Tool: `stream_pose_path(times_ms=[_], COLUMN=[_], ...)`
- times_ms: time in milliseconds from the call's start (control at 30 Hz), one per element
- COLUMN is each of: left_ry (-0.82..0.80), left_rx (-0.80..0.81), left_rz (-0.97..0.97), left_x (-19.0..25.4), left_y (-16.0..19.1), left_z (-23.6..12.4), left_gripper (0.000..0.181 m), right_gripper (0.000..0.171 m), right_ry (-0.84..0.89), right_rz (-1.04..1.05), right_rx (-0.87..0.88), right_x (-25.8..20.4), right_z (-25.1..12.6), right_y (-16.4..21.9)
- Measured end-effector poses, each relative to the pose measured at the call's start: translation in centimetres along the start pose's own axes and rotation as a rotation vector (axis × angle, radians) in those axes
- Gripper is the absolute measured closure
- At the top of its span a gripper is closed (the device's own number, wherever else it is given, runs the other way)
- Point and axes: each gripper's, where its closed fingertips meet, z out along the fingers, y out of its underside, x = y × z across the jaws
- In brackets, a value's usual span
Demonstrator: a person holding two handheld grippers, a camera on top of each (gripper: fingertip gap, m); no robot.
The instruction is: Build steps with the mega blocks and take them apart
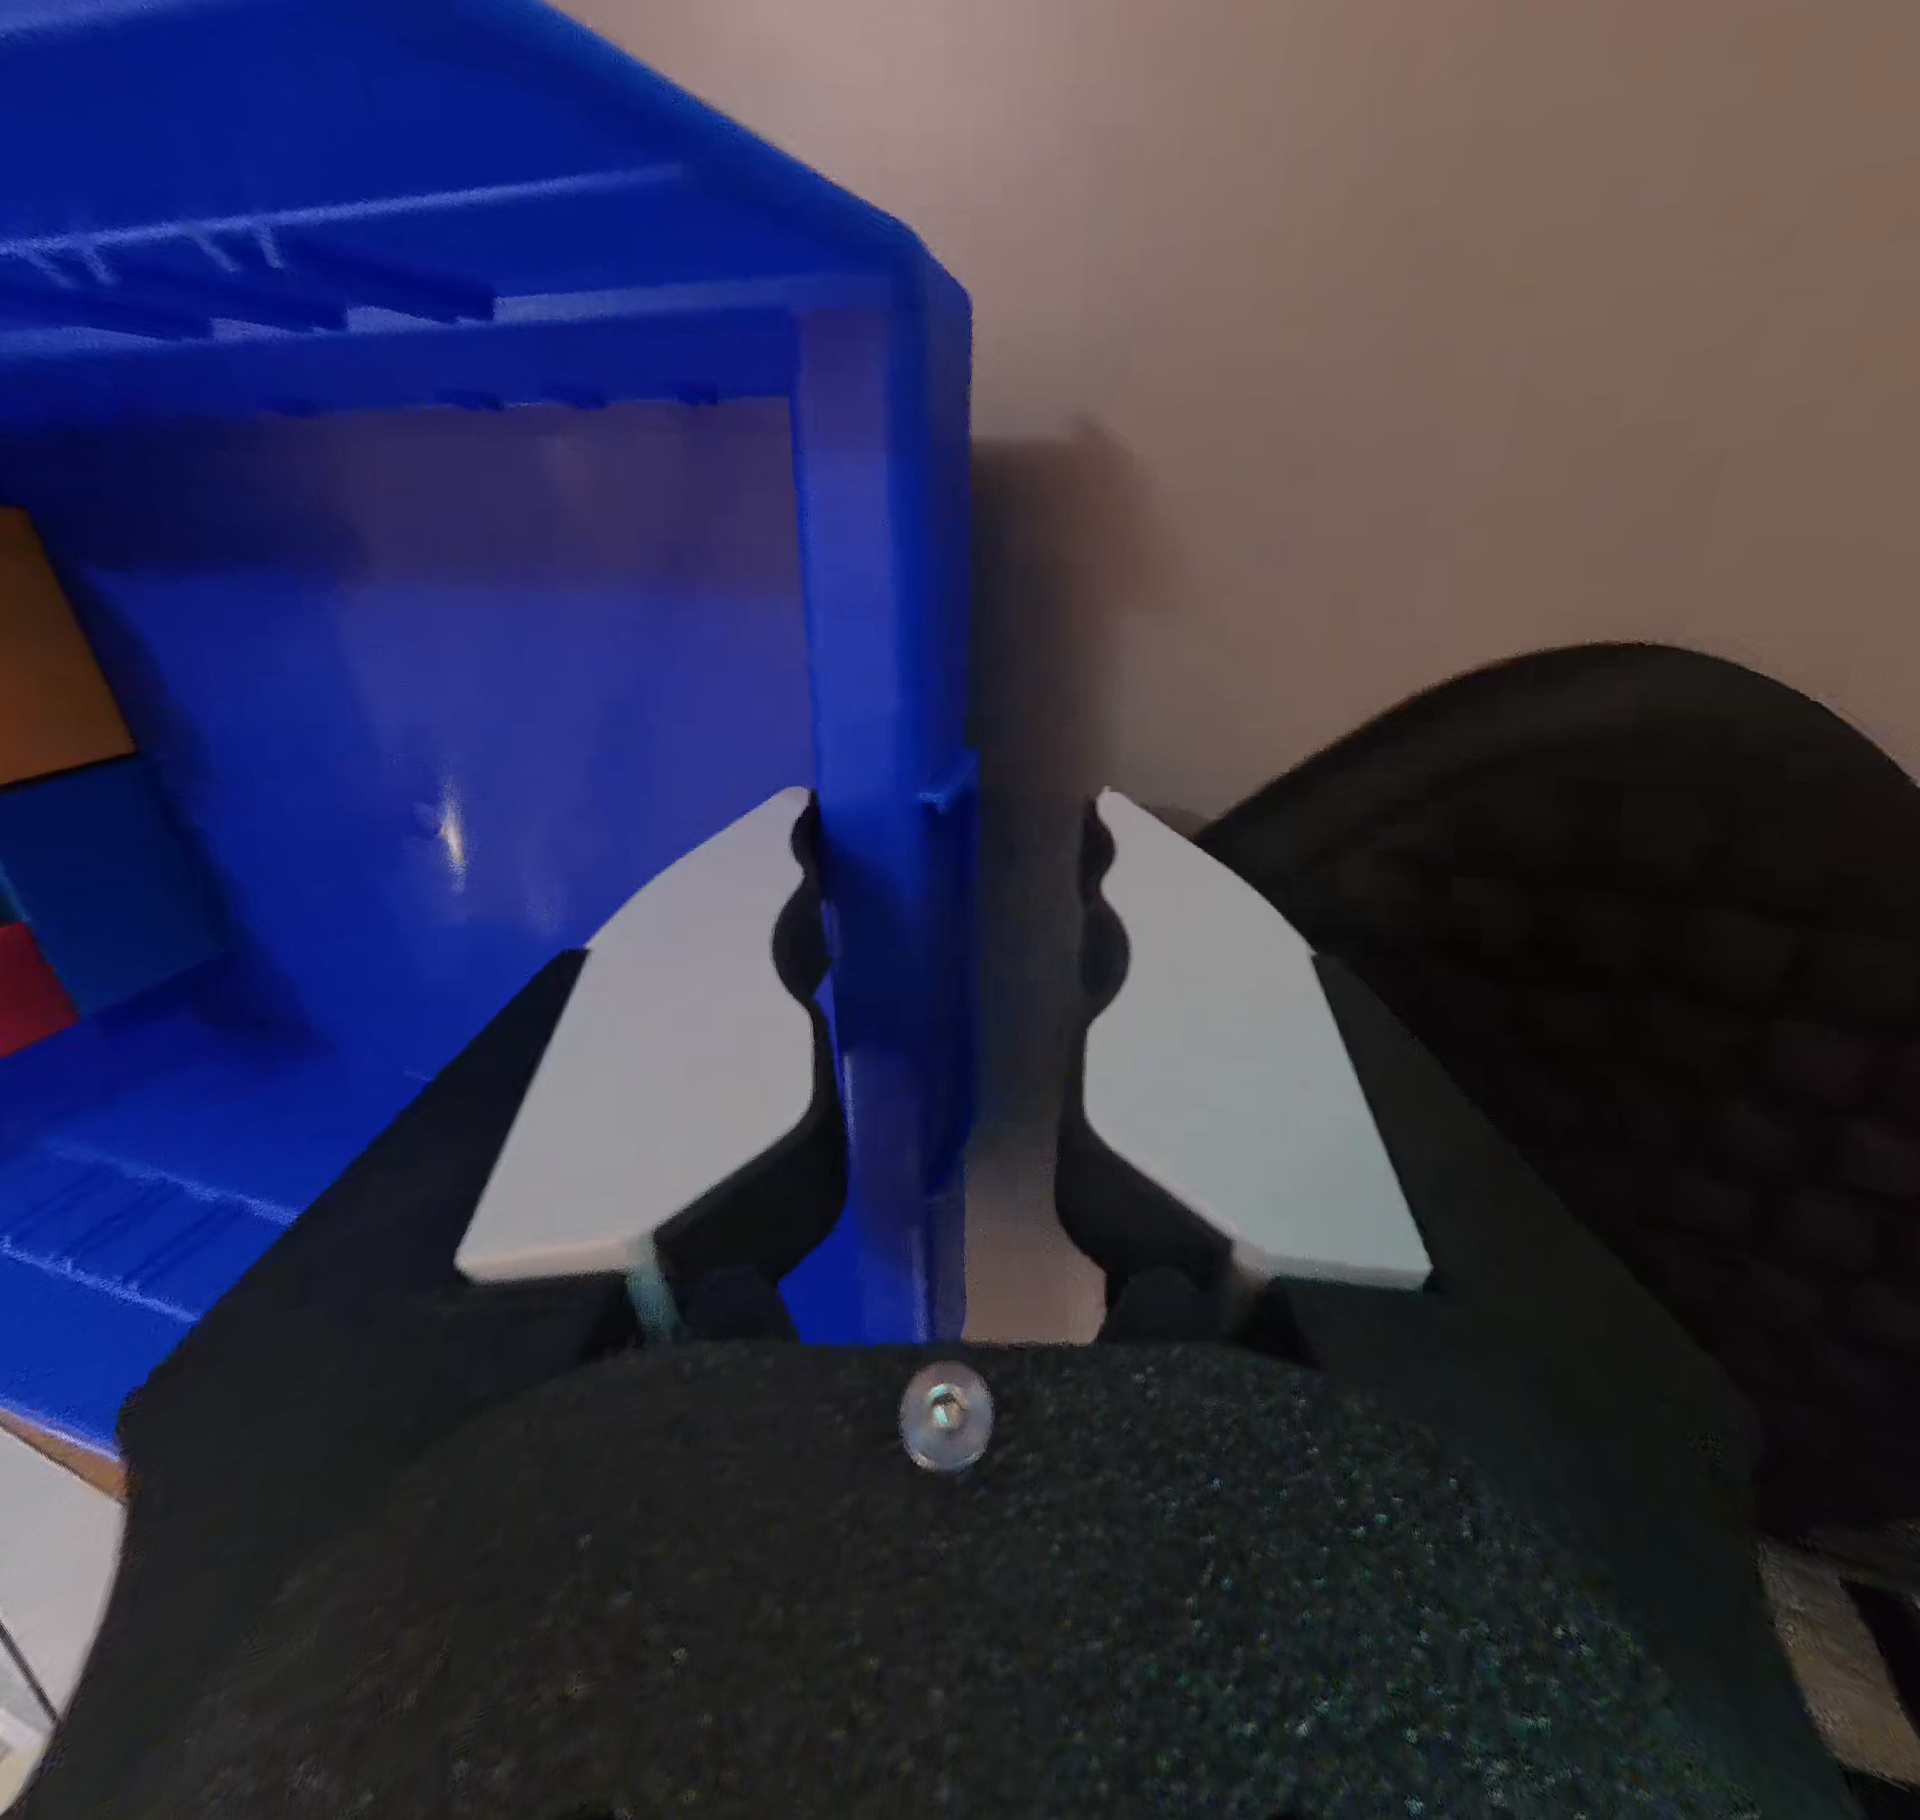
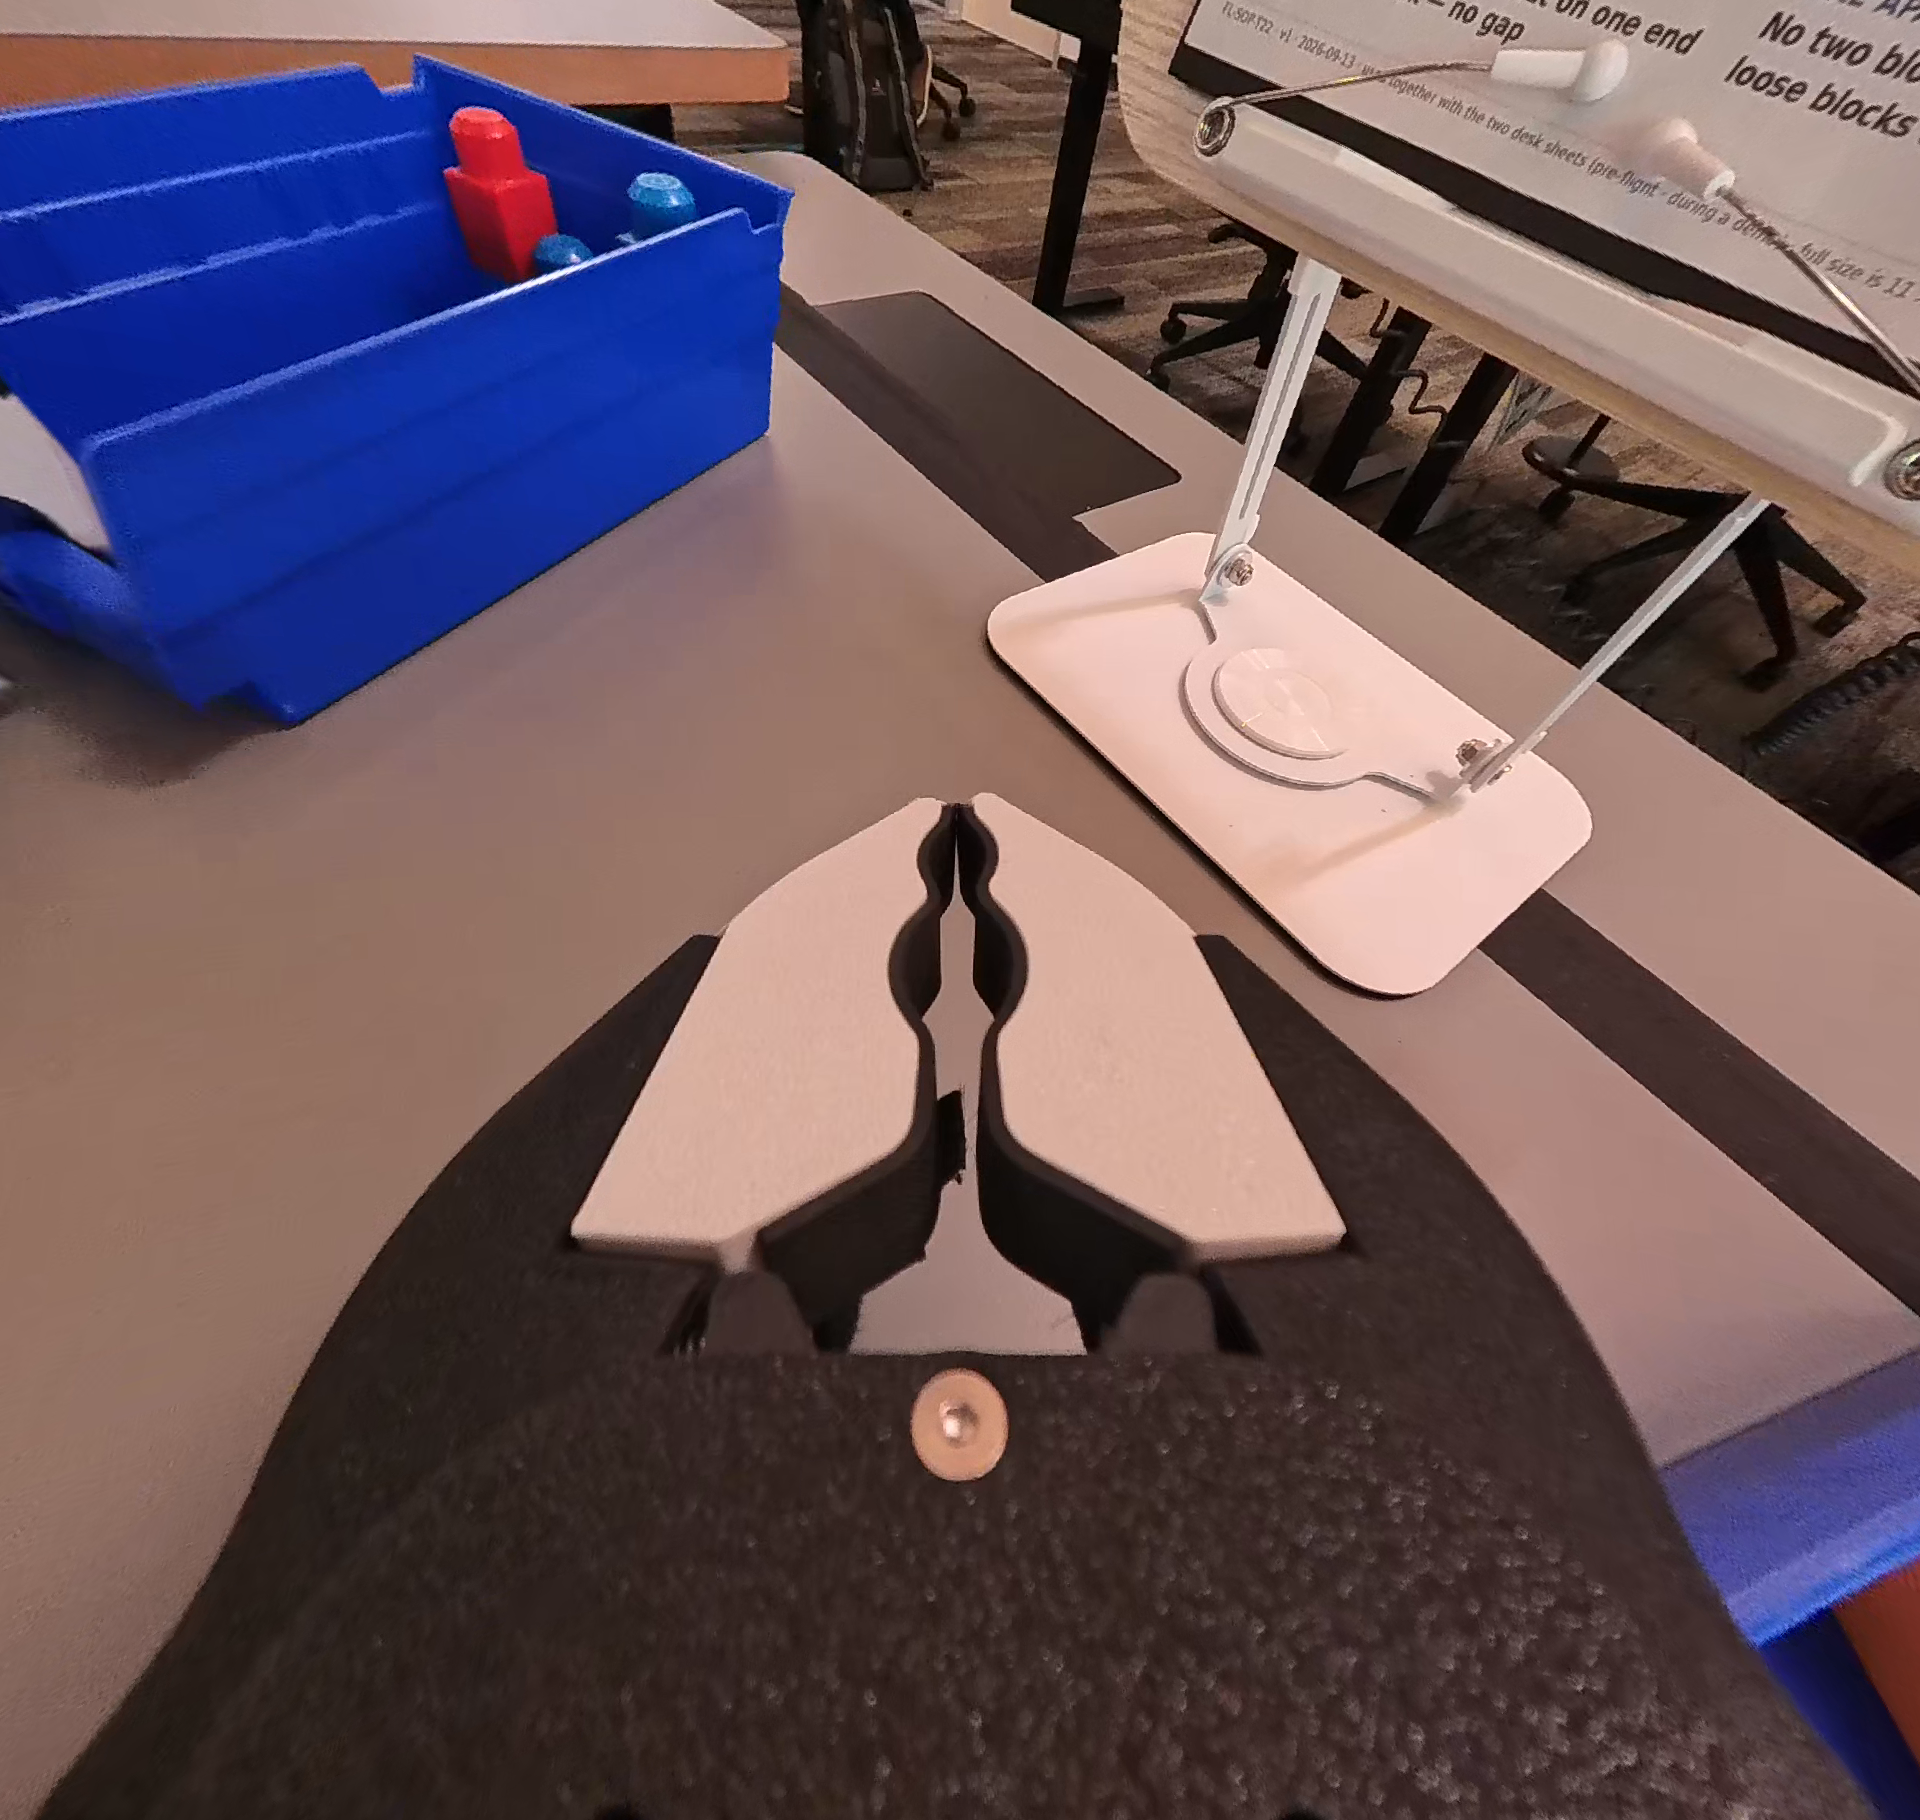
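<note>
Left gripper spread wide, jaws straddling blue bin corner wall; contact unclear through blur. Right gripper pressed together, empty, above grey table. Red block and blue blocks stand inside bin's far corner. White stand right.

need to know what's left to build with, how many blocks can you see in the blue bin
2 for sure: a red block standing at the blue bin's far end, and a blue block beside it. The left wrist view hints at more, partly hidden.
</note>
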Motion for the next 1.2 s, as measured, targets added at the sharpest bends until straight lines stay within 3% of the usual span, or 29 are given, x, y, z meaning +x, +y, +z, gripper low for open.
stream_pose_path(times_ms=[100, 233, 433, 533, 833, 1200], left_ry=[0.011, 0.014, -0.252, -0.371, -0.580, -0.596], left_rx=[0.039, 0.260, 0.708, 0.817, 0.790, 0.601], left_rz=[0.028, -0.016, -0.315, -0.483, -0.924, -1.116], left_x=[0.7, -0.3, -10.6, -15.9, -25.9, -28.5], left_y=[-0.3, -3.0, -6.9, -6.7, -4.2, -1.9], left_z=[-1.4, -5.2, -11.8, -12.7, -8.4, -0.2], left_gripper=[0.126, 0.127, 0.124, 0.123, 0.121, 0.121], right_gripper=[0.171, 0.171, 0.171, 0.171, 0.171, 0.171], right_ry=[-0.001, -0.003, -0.009, -0.019, -0.030, -0.045], right_rz=[0.003, 0.008, 0.003, -0.001, -0.021, -0.049], right_rx=[-0.001, -0.009, -0.028, -0.043, -0.079, -0.110], right_x=[0.1, 0.2, 0.0, -0.1, -0.4, -1.0], right_z=[0.0, 0.1, 0.5, 0.6, 1.2, 1.7], right_y=[0.0, 0.3, 0.8, 1.2, 2.2, 2.9])
